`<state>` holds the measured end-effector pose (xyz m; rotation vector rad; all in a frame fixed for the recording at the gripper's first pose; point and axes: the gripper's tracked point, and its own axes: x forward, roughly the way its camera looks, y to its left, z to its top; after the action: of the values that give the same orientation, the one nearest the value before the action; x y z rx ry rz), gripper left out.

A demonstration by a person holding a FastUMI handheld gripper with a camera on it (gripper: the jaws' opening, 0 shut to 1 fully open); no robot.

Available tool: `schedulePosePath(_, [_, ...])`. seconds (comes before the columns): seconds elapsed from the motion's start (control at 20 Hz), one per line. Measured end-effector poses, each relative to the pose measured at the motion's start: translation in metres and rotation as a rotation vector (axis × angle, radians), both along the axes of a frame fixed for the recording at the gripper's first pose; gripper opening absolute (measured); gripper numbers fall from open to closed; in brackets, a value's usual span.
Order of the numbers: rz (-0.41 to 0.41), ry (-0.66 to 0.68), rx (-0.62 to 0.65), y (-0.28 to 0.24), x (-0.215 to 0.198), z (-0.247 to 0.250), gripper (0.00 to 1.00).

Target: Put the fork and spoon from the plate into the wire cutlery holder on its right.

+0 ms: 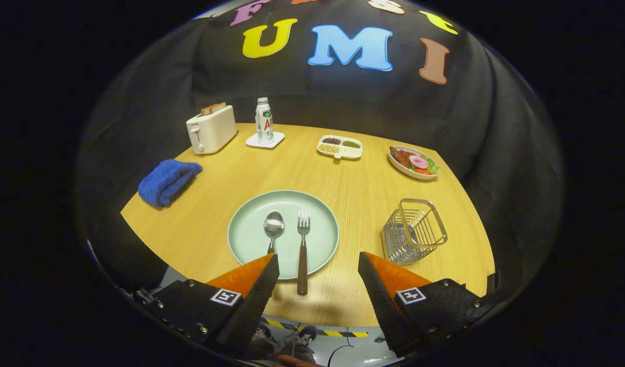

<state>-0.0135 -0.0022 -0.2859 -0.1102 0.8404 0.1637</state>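
Approach step: nothing is picked up yet.
Your gripper (pixel 318 267) is spread wide and empty; lower onto the fork (pixel 303 244) handle, beside the spoon (pixel 273 227), on the plate (pixel 251 239).

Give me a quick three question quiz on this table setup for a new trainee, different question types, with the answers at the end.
1. True or false: the fork and spoon lie on the plate.
2. Which item sits nearest the toaster? A) wire cutlery holder B) bottle C) salad bowl
3. Fill in: the gripper is ____, holding nothing.

Key: 1 true, the fork's handle overhanging the rim toward the fingers; 2 B; 3 open.
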Motion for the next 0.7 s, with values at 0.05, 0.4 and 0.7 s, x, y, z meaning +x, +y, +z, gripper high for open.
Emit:
schedulePosePath(0.05, [0.009,0.027,-0.01,-0.001,-0.003,-0.007,0.95])
schedulePosePath(0.4, [0.052,0.145,-0.075,-0.007,-0.013,-0.043,0.95])
schedulePosePath(0.7, [0.105,0.209,-0.089,-0.001,-0.006,-0.064,0.9])
